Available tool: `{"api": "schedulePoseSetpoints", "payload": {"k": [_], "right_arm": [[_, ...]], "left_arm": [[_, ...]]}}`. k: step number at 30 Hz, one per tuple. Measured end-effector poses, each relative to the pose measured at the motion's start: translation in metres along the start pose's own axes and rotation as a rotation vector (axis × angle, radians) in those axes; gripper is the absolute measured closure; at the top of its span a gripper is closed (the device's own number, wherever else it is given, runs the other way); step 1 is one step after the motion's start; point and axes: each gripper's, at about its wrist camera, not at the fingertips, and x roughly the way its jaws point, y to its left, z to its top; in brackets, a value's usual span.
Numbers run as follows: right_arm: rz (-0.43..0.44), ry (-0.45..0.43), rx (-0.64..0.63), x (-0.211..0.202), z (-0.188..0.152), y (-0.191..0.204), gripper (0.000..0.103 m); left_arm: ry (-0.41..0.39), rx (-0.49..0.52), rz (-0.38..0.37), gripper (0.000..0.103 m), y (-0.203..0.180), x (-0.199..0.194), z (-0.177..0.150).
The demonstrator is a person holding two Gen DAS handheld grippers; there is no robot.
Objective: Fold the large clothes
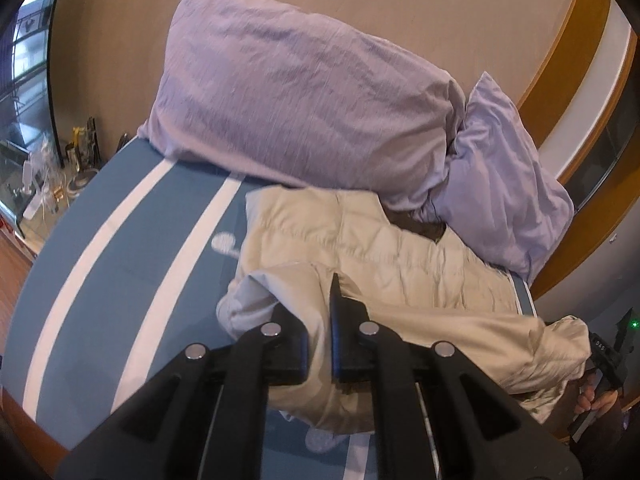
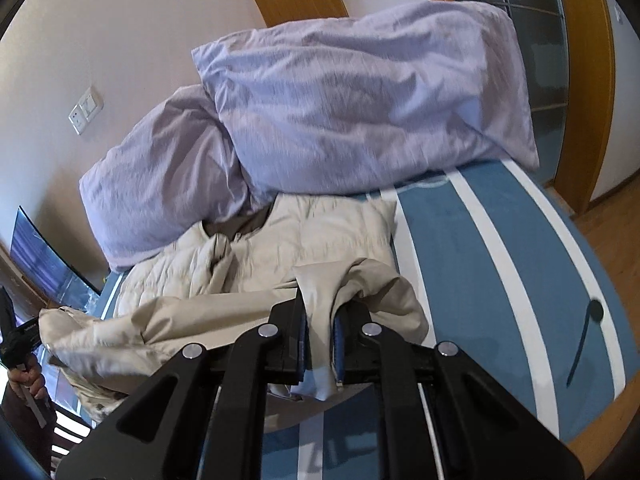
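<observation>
We see a cream quilted jacket (image 1: 384, 248) lying on a bed (image 1: 120, 248) covered in blue with white stripes, its collar end toward two lilac pillows (image 1: 296, 92) that lean against the wall at the head. The left gripper (image 1: 318, 320) has its jaws pinched tight on one corner of the jacket's near edge, and the right gripper (image 2: 320, 320) is likewise clamped on the other corner, a fold of cream cloth standing up between each pair of fingers. In the left wrist view the right gripper appears at the far right edge with the person's hand (image 1: 592, 396) under it; in the right wrist view the left gripper shows at the far left edge. We judge that the two corners are held apart so that the near edge stays taut between them as a straight line, ready to be carried over the body toward the collar. The cloth between the grippers sags slightly and bunches at each grip. The jacket's long axis runs from the held edge to the collar, toward the pillows; the dark lining at the neck opening (image 1: 420, 228) faces up. The upper body rests flat on the bed, just touching the pillows.
</observation>
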Motion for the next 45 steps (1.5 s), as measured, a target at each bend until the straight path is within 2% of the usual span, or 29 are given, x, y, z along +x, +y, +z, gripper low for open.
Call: {"api": "schedulePoseSetpoints", "payload": {"k": [10, 19, 27, 34, 45], "right_arm": [[-0.010, -0.022, -0.023, 0.041, 0.049, 0.009, 0.093], [-0.047, 0.015, -0.018, 0.090, 0.078, 0.007, 0.093], [-0.095, 0.063, 0.024, 0.145, 0.092, -0.002, 0.092], [-0.152, 0.154, 0.055, 0.204, 0.094, -0.015, 0.092], [-0.171, 0.232, 0.106, 0.255, 0.094, -0.027, 0.089]], "left_arm": [[-0.024, -0.004, 0.020, 0.094, -0.012, 0.033, 0.045], [-0.009, -0.002, 0.063, 0.094, -0.022, 0.075, 0.078], [0.040, -0.027, 0.110, 0.094, -0.021, 0.125, 0.101], [0.115, -0.057, 0.157, 0.093, -0.010, 0.181, 0.109], [0.220, -0.104, 0.202, 0.085, 0.004, 0.249, 0.112]]}}
